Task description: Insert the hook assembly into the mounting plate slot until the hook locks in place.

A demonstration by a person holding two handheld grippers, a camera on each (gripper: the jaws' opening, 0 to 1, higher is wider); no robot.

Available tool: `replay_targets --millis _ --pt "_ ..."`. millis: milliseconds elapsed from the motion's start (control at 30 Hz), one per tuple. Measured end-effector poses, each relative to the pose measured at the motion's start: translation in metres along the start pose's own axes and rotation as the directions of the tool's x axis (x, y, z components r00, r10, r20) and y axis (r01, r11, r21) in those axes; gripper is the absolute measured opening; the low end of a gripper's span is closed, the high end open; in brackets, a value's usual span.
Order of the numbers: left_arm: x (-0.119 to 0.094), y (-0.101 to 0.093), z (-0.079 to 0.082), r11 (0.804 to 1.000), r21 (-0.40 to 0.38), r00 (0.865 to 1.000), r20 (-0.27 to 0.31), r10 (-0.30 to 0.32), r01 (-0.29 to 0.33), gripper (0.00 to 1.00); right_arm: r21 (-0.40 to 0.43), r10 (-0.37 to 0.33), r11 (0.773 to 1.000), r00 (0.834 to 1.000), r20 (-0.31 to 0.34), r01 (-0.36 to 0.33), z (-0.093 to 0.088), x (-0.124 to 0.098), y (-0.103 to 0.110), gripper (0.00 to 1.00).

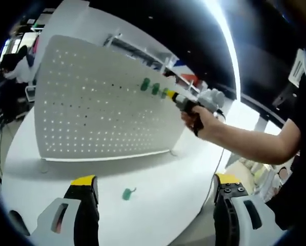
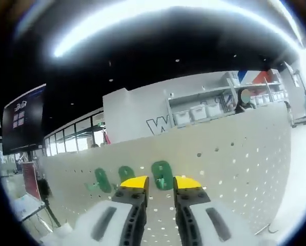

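A white pegboard plate (image 1: 91, 107) stands upright on the white table (image 1: 158, 215). Three green hooks sit in a row on it, the first (image 1: 145, 84) and second (image 1: 155, 88) hanging free. The third green hook (image 1: 164, 93) lies between the yellow tips of my right gripper (image 1: 172, 96), held by a hand. In the right gripper view that hook (image 2: 162, 174) fills the narrow gap of my right gripper (image 2: 161, 183), pressed against the board (image 2: 235, 154). Another green hook (image 1: 128, 193) lies loose on the table. My left gripper (image 1: 155, 179) stands wide open above the table, holding nothing.
The person's forearm (image 1: 245, 141) reaches in from the right. Two more hooks (image 2: 126, 173) (image 2: 102, 179) hang left of the held one. Shelves with white bins (image 2: 199, 113) stand behind the board. The table's edge (image 1: 214, 174) curves near the right jaw.
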State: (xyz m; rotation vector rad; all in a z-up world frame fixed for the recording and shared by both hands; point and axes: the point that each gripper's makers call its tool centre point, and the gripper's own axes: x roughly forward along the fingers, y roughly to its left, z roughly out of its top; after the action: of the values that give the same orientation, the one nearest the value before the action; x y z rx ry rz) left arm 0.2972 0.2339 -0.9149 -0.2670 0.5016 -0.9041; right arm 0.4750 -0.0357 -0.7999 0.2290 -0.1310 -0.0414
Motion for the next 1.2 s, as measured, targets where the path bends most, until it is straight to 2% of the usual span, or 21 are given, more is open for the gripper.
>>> replay_targets --millis 133,200,367,467,633,700,733,767,800,833,900,1000,1100,1167,1200 --pt "-0.005 0.004 -0.004 1.000 0.000 1.000 -0.011 0.018 -0.018 0.95 -0.029 0.012 0.999 1.000 -0.004 -0.012 0.009 -0.011 0.000 0.23" --pt "-0.007 0.003 -0.005 1.000 0.002 1.000 -0.009 0.022 -0.022 0.94 -0.046 0.015 0.999 1.000 -0.028 -0.016 0.006 -0.021 -0.002 0.24" --pt "-0.011 0.004 -0.014 0.999 0.008 0.999 -0.036 0.034 -0.034 0.95 -0.147 0.051 0.987 0.993 -0.106 -0.066 -0.008 -0.048 -0.002 0.26" --pt "-0.013 0.004 -0.019 0.999 0.018 0.998 -0.053 0.046 -0.045 0.95 -0.152 0.059 0.985 0.991 -0.120 -0.077 -0.010 -0.060 -0.003 0.30" --pt "-0.016 0.004 -0.023 0.998 0.030 0.996 -0.070 0.059 -0.057 0.95 -0.188 0.101 0.973 0.978 -0.185 -0.136 -0.020 -0.083 0.002 0.30" --pt "-0.018 0.004 -0.025 0.997 0.044 0.994 -0.082 0.068 -0.064 0.95 -0.198 0.126 0.964 0.960 -0.250 -0.178 -0.029 -0.094 0.005 0.32" --pt "-0.019 0.002 -0.026 0.996 0.055 0.993 -0.090 0.072 -0.067 0.95 -0.243 0.112 0.952 0.949 -0.293 -0.188 -0.037 -0.100 0.003 0.32" --pt "-0.020 0.003 -0.028 0.996 0.062 0.992 -0.098 0.075 -0.069 0.94 -0.271 0.105 0.943 0.948 -0.301 -0.191 -0.039 -0.103 0.001 0.32" --pt "-0.020 0.003 -0.029 0.995 0.069 0.991 -0.104 0.081 -0.074 0.93 -0.281 0.113 0.936 0.938 -0.328 -0.211 -0.045 -0.110 0.001 0.32" --pt "-0.024 0.010 -0.031 0.987 0.119 0.985 -0.122 0.121 -0.107 0.90 -0.279 0.119 0.934 0.932 -0.343 -0.222 -0.048 -0.114 0.002 0.33" --pt "-0.026 0.012 -0.037 0.977 0.175 0.977 -0.154 0.148 -0.121 0.91 -0.272 0.131 0.931 0.919 -0.373 -0.243 -0.056 -0.123 0.000 0.35" --pt "-0.026 0.010 -0.039 0.982 0.156 0.979 -0.155 0.134 -0.109 0.95 -0.277 0.134 0.924 0.901 -0.413 -0.264 -0.065 -0.139 -0.002 0.37" --pt "-0.027 0.007 -0.043 0.984 0.145 0.978 -0.166 0.127 -0.103 0.94 -0.351 0.128 0.879 0.869 -0.478 -0.322 -0.082 -0.157 -0.005 0.39" --pt "-0.027 0.005 -0.047 0.983 0.155 0.976 -0.179 0.122 -0.094 0.94 -0.333 0.138 0.884 0.864 -0.483 -0.328 -0.087 -0.164 -0.004 0.39" --pt "-0.027 0.004 -0.048 0.984 0.157 0.976 -0.185 0.119 -0.090 0.95 -0.327 0.142 0.882 0.854 -0.501 -0.338 -0.091 -0.172 -0.003 0.39"
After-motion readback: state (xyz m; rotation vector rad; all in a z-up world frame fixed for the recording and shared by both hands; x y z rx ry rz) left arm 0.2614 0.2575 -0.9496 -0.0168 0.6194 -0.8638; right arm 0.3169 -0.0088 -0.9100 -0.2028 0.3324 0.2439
